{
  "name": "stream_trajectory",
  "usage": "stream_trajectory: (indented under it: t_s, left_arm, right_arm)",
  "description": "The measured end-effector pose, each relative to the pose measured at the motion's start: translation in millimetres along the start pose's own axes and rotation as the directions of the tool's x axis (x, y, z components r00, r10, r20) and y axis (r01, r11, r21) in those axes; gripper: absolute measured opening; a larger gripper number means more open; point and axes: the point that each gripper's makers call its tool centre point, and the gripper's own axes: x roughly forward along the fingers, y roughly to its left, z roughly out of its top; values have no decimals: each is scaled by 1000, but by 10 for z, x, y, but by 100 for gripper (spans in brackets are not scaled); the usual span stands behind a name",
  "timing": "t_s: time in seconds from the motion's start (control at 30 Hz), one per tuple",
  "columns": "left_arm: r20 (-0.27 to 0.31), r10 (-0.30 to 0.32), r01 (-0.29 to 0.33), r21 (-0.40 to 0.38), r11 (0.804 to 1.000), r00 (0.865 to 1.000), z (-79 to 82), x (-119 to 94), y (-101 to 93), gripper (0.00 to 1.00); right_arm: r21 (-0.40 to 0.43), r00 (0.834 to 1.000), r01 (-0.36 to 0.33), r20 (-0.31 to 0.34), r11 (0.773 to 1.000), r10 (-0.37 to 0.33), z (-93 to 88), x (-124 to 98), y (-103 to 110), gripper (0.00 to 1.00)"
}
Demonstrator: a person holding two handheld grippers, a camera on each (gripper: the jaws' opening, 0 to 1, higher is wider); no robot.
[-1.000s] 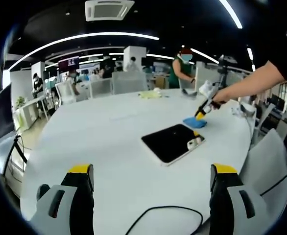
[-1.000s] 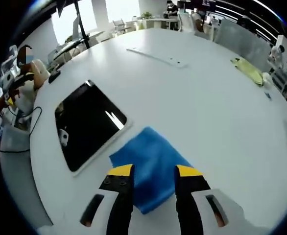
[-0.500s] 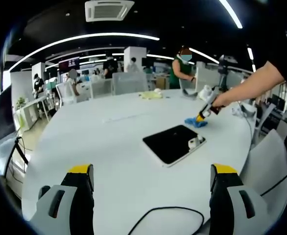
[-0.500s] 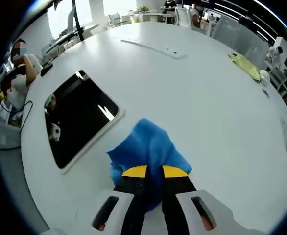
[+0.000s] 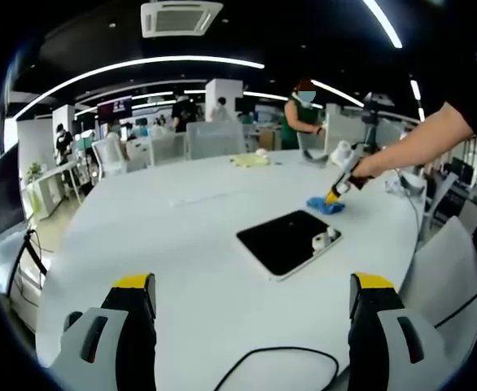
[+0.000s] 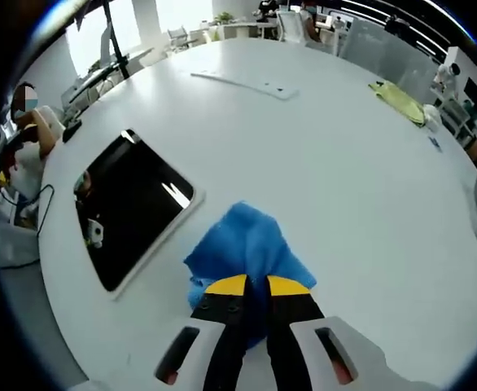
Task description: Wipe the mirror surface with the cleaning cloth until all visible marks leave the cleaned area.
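Note:
A dark mirror in a white frame lies flat on the white table (image 5: 181, 236), seen as the mirror (image 5: 286, 241) in the left gripper view and the mirror (image 6: 126, 203) in the right gripper view. Just right of it lies the blue cleaning cloth (image 6: 244, 244), bunched up, with my right gripper (image 6: 249, 287) shut on its near edge. From the left gripper view the same cloth (image 5: 326, 206) sits beyond the mirror under the right gripper (image 5: 334, 194), held by a person's arm. My left gripper (image 5: 251, 285) hangs open over the near table, well short of the mirror.
A yellow cloth (image 6: 401, 101) lies far across the table. A black cable (image 5: 271, 362) loops on the table near my left jaws. Chairs (image 5: 214, 135) and people stand beyond the far edge. A seated person (image 6: 23, 138) is at the table's edge past the mirror.
My right gripper closed on the blue cloth, which went from flat to bunched and slightly raised. The left gripper has stayed still and open.

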Motion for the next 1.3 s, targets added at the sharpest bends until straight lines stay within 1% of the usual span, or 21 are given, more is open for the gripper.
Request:
stream_trajectory:
  t_s: [0.27,0.43,0.7,1.03,1.27,1.3]
  left_arm:
    - [5,-4,4,0,1000,1000,19,-14,-36,100]
    - [12,-10,10,3,1000,1000,53,-18,-93,100]
    - [24,-14,14,0,1000,1000,44,-37,-61,100]
    - [40,-20,20,9,1000,999,131,-44,-120,100]
    - [40,-35,34,18,999,999,145,-25,-186,100]
    - [41,-40,39,18,999,998,151,-19,-208,100]
  right_arm:
    - [36,1000,-5,-3,999,5,46,-131,18,2]
    - [48,1000,4,10,999,-4,102,-223,15,2]
    - [88,1000,9,23,996,-11,146,-362,13,2]
    - [101,999,29,43,994,-34,235,-532,-12,2]
    - [98,997,44,56,994,-50,253,-624,0,2]
    - [108,997,48,57,993,-55,250,-656,5,2]
